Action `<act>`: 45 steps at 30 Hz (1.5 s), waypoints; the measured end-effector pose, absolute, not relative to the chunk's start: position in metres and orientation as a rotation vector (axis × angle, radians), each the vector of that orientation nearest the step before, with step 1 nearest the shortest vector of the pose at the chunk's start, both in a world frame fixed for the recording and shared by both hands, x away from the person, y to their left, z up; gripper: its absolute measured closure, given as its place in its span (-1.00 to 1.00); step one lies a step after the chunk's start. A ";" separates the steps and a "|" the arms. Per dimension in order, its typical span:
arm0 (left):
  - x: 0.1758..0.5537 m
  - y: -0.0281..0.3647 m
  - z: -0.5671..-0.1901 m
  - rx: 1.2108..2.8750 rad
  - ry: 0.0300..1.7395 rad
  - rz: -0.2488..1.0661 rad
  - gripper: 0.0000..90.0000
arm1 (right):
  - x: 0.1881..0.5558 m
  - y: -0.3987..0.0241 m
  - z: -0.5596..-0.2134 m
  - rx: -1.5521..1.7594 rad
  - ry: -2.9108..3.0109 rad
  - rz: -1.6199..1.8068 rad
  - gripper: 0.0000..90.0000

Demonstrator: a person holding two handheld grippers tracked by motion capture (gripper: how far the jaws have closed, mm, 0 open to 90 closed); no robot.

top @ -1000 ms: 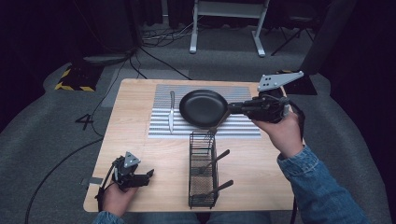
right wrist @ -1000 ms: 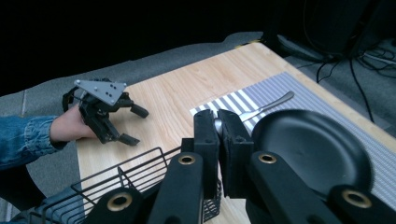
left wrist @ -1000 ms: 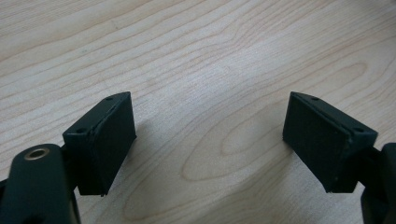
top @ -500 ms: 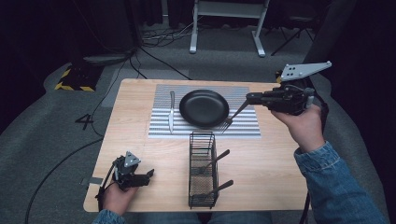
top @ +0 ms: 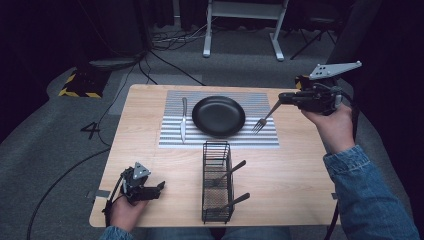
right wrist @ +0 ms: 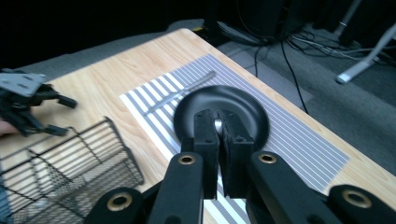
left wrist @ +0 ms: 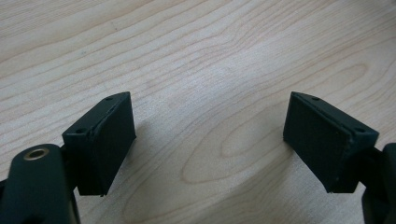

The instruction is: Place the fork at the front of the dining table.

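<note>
Right tool (top: 281,99): clamped on slim metal fork (top: 263,119), apparently steel. Left tool (top: 159,187): wide open, empty. Pale woodgrain tabletop (top: 300,165); round black plate (top: 218,116).

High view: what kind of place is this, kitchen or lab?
Probably a lab or studio: dark curtains, cables on the grey floor, hazard tape. The table holds a staged place setting: striped mat, plate, knife.

The wire basket (top: 216,186) stands as the one tall obstacle, at 6 o'clock from the black plate (top: 218,116) – bare wood lies open on both its flanks. At 9 o'clock of the plate a knife (top: 183,119) lies flat on the striped mat (top: 171,137); toward 3 o'clock the mat is free under the fork (top: 263,118) hanging from the right gripper (top: 283,98).
</note>
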State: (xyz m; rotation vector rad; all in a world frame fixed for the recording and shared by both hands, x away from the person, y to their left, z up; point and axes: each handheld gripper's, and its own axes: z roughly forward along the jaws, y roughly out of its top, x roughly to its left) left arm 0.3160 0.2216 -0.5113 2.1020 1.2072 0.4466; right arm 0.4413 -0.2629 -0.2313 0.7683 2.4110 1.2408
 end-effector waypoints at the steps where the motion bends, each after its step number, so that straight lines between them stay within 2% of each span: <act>1: 0.316 0.222 -0.511 2.102 1.207 0.447 -0.62 | 0.445 -0.264 -0.234 0.779 2.411 1.230 0.93; 10: 0.316 0.222 -0.511 2.102 1.209 0.447 -0.62 | 0.484 -0.274 -0.276 0.904 2.446 1.112 0.93; 21: 0.316 0.222 -0.511 2.102 1.209 0.448 -0.62 | 0.508 -0.265 -0.309 0.931 2.491 1.046 0.93; 45: 0.316 0.221 -0.511 2.098 1.213 0.446 -0.62 | 0.528 -0.259 -0.327 0.938 2.571 0.986 0.93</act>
